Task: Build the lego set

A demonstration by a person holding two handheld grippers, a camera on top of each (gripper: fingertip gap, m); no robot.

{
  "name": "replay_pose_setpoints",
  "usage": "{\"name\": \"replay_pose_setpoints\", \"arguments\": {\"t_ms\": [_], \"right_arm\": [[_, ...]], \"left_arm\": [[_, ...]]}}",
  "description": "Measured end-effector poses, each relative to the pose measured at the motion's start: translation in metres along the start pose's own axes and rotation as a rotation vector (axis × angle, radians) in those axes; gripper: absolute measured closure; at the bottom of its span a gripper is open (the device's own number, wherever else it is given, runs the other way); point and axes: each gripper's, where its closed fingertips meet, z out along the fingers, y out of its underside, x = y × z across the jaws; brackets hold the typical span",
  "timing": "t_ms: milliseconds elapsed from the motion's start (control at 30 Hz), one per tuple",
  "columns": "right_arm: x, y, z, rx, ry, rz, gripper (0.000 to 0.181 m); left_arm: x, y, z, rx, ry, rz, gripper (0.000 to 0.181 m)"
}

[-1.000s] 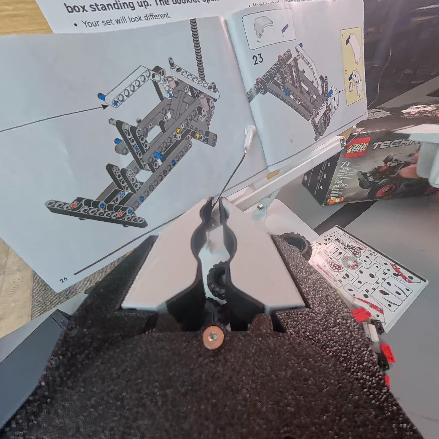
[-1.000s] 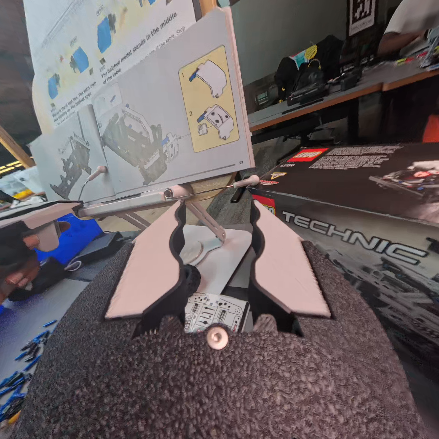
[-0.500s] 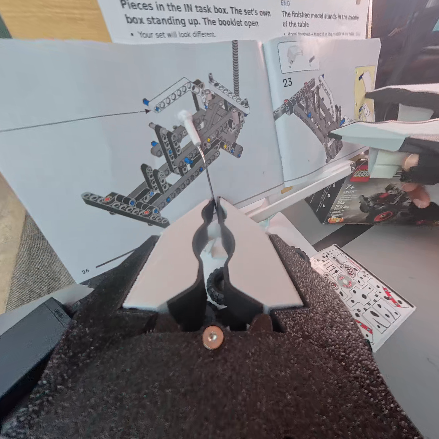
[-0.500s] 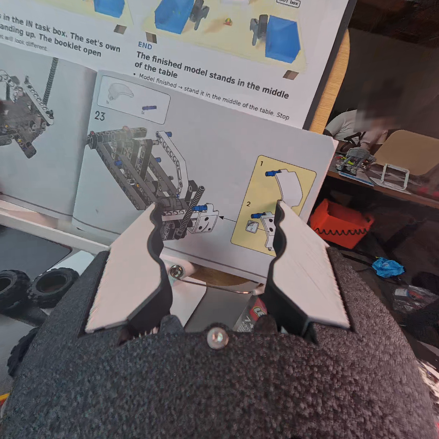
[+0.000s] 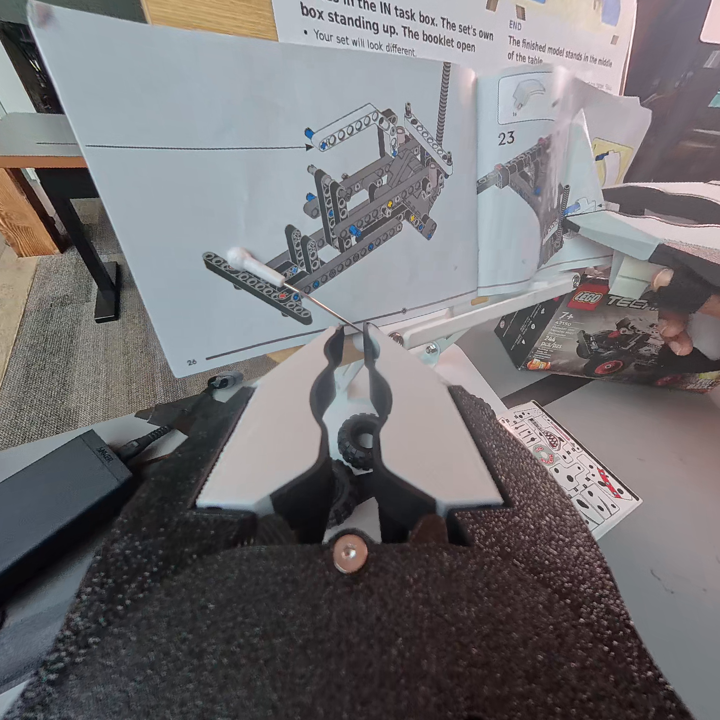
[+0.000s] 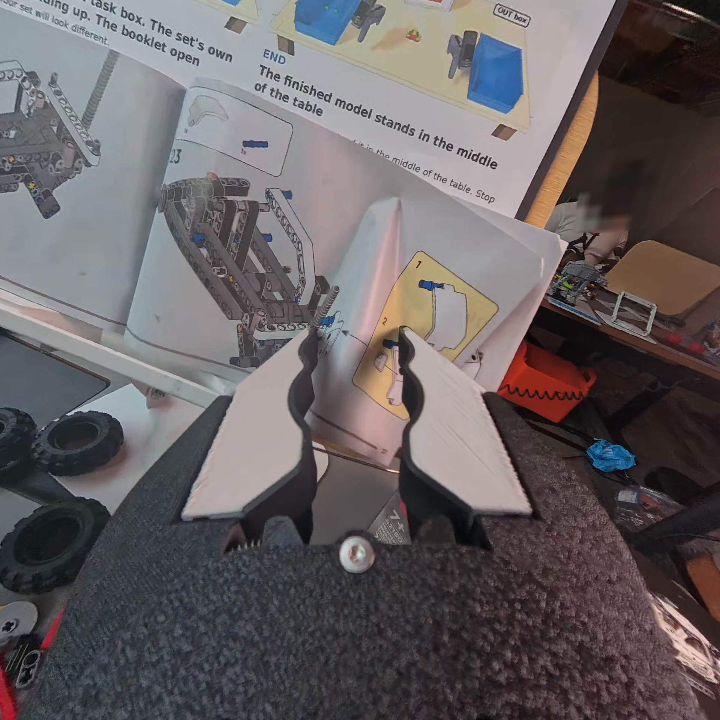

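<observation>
The instruction booklet point(image 5: 233, 175) stands open on a white stand point(image 5: 487, 319). My left gripper point(image 5: 352, 331) is at the stand's front ledge, shut on the thin page-holder wire. The wire's white tip point(image 5: 249, 263) lies leftward over the left page. My right gripper point(image 6: 356, 335) is open, its fingers either side of the right page point(image 6: 389, 253), which buckles outward into a fold. It also shows in the left wrist view point(image 5: 588, 210) at that page's edge. Black tyres point(image 6: 82, 436) lie on the table; one shows between my left fingers point(image 5: 358, 436).
The set's box point(image 5: 607, 339) lies right of the stand, a sticker sheet point(image 5: 565, 463) in front of it. A black power adapter point(image 5: 50, 491) sits at the left. A printed task sheet point(image 6: 389, 97) stands behind the booklet. An orange bin point(image 6: 545, 385) sits beyond, right. The gap from one gripper's tips to the other's is roughly 25 cm.
The page-holder wire in my left gripper has swung from pointing up-right to lying leftward over the left page. My right gripper has closed in on the right page, which now curls off the stand.
</observation>
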Motion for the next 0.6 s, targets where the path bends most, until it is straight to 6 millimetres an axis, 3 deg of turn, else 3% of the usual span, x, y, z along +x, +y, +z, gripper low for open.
{"name": "replay_pose_setpoints", "arguments": {"t_ms": [33,100,267,367,467,533,600], "right_arm": [[0.001,-0.003,-0.001,0.013,-0.001,0.014,0.130],[0.004,-0.010,-0.002,0.041,0.002,0.064,0.121],[-0.030,-0.005,0.002,0.001,-0.112,0.037,0.166],[-0.067,-0.018,-0.005,0.056,-0.256,0.033,0.174],[-0.101,-0.033,-0.014,0.140,-0.337,-0.039,0.174],[-0.125,-0.043,-0.022,0.205,-0.372,-0.106,0.172],[-0.148,-0.048,-0.029,0.265,-0.390,-0.190,0.165]], "left_arm": [[-0.002,-0.004,-0.003,0.014,-0.010,0.005,0.171],[-0.001,-0.013,-0.010,0.046,-0.016,0.012,0.170],[0.037,-0.030,-0.014,0.067,0.121,0.009,0.160],[0.070,-0.036,-0.012,0.045,0.235,0.018,0.144],[0.091,-0.051,-0.011,0.071,0.297,0.001,0.132],[0.093,-0.058,-0.006,0.053,0.315,-0.034,0.117],[0.080,-0.060,0.002,0.019,0.270,-0.045,0.115]]}}
